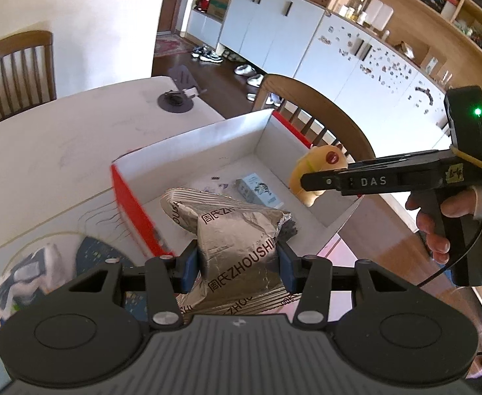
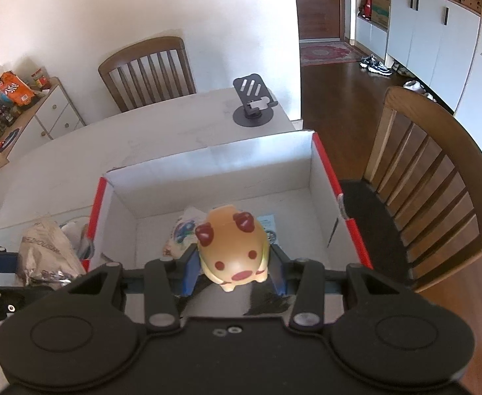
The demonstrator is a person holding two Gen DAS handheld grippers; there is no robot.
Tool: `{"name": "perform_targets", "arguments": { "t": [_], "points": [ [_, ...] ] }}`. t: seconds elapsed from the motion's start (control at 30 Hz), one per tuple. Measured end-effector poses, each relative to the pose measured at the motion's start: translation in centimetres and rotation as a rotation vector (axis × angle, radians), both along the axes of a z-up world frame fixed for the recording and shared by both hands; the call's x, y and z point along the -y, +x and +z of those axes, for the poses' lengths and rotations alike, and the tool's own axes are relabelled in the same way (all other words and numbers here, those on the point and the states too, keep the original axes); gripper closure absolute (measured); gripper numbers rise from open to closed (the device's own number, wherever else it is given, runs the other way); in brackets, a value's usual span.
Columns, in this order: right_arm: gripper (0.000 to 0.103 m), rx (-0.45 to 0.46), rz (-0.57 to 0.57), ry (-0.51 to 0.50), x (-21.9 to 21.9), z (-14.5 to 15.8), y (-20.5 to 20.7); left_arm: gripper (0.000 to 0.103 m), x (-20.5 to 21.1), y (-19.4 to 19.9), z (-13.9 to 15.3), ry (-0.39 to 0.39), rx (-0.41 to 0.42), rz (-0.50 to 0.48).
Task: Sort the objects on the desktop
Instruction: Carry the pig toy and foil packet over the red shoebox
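Left wrist view | left gripper (image 1: 237,263) pinches foil bag (image 1: 237,247) above box (image 1: 208,131) | right gripper (image 2: 232,268) pinches toy pig (image 2: 232,250) over box | risk: grippers likely bump; bag may catch rim.

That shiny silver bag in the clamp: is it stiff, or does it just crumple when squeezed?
Probably crumply: the silver foil bag is creased and pinched narrow where the left gripper squeezes it. It looks light for its size, since that narrow pinch seems to carry it with its far end over the box. The glossy foil could be slippery, so it might slide out.
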State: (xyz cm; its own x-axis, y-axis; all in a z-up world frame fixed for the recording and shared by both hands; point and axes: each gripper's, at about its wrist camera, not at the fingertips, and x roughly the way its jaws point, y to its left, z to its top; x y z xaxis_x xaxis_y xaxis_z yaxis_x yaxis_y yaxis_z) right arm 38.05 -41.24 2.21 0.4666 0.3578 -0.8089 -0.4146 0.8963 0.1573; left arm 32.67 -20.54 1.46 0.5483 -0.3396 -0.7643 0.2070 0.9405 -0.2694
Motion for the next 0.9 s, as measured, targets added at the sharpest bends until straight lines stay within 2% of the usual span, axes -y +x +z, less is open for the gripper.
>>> {"name": "perform_targets", "arguments": {
  "t": [0.3,0.53,0.9],
  "points": [
    [0.061,-0.046,-0.007,-0.033,0.6,-2.1,1.5,0.056,2.9,3.0,-2.1,0.042,-0.028,-0.045],
    [0.061,-0.078,-0.023,-0.065,0.8,-3.9,2.3,0.056,4.0,4.7,-4.5,0.056,-0.096,-0.077],
    [0.061,-0.146,-0.029,-0.106,0.7,-6.4,3.0,0.056,4.7,6.3,-6.9,0.104,-0.149,-0.091]
  ]
}}
